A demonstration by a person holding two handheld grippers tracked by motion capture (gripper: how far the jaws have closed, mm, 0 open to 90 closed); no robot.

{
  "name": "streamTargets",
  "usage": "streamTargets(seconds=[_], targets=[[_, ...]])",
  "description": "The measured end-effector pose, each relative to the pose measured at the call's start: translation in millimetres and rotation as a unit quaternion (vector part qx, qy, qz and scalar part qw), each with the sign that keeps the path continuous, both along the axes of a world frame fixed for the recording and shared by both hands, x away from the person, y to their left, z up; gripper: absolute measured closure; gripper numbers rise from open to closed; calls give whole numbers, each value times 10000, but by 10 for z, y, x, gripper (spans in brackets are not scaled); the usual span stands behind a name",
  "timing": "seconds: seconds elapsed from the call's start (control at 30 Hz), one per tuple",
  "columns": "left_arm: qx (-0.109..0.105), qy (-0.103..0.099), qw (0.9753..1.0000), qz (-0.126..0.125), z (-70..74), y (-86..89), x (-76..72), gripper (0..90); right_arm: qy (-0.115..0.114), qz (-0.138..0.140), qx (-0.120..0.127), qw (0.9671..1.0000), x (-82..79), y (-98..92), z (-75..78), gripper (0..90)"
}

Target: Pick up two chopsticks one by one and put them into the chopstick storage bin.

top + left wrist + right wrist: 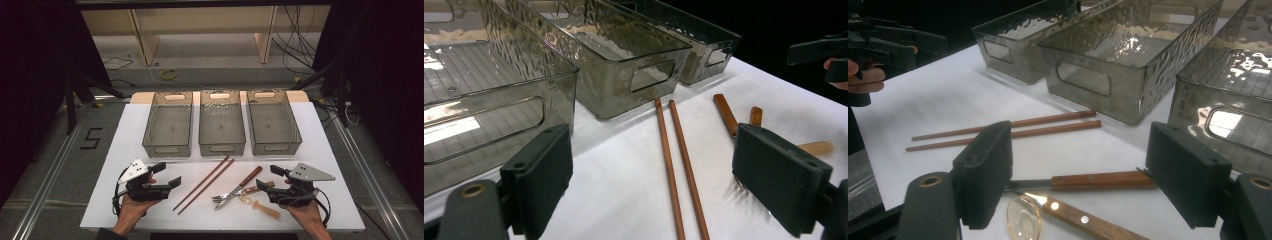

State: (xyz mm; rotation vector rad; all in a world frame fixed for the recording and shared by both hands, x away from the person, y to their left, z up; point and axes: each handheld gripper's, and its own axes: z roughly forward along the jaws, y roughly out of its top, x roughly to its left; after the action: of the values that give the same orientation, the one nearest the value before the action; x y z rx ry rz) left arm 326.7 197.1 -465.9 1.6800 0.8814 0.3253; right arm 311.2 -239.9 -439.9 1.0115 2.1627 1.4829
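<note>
This looks like a lab or test room, not a home. Beyond the jaws, the worktop point(150, 210) has a plain white sheet on it and stands inside a frame of metal bars point(45, 175), with dark black curtains point(30, 75) on both sides. Farther past the jaws, loose cables point(295, 45) lie on the bare floor point(210, 65), and a number 5 point(91, 138) is taped there.

Front strip: chopsticks point(204, 184) and cutlery pile point(243, 191) blocked the middle | corners free | bins point(221, 129) walled the rear.
</note>
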Motion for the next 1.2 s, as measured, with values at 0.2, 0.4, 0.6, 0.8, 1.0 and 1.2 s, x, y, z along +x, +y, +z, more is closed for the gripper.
streamTargets(seconds=[0.2,0.4,0.6,0.8,1.0,1.2], targets=[[1,7,10000,-1,-1,-3,0,156,45,-9,-26,10000,1,-6,9,277],[25,19,10000,-11,-3,-2,5,156,119,42,-106,9999,23,-12,29,277],[86,88,9999,-10,0,-10,18,159,179,105,-238,9995,34,-1,22,283],[617,551,9965,100,24,-80,111,191,211,139,-322,9992,42,14,15,283],[1391,1138,9837,-4,129,-357,243,239,259,134,-320,9991,57,8,6,283],[1862,1431,9719,-178,140,-593,330,324,286,149,-354,9989,60,8,-1,283]])
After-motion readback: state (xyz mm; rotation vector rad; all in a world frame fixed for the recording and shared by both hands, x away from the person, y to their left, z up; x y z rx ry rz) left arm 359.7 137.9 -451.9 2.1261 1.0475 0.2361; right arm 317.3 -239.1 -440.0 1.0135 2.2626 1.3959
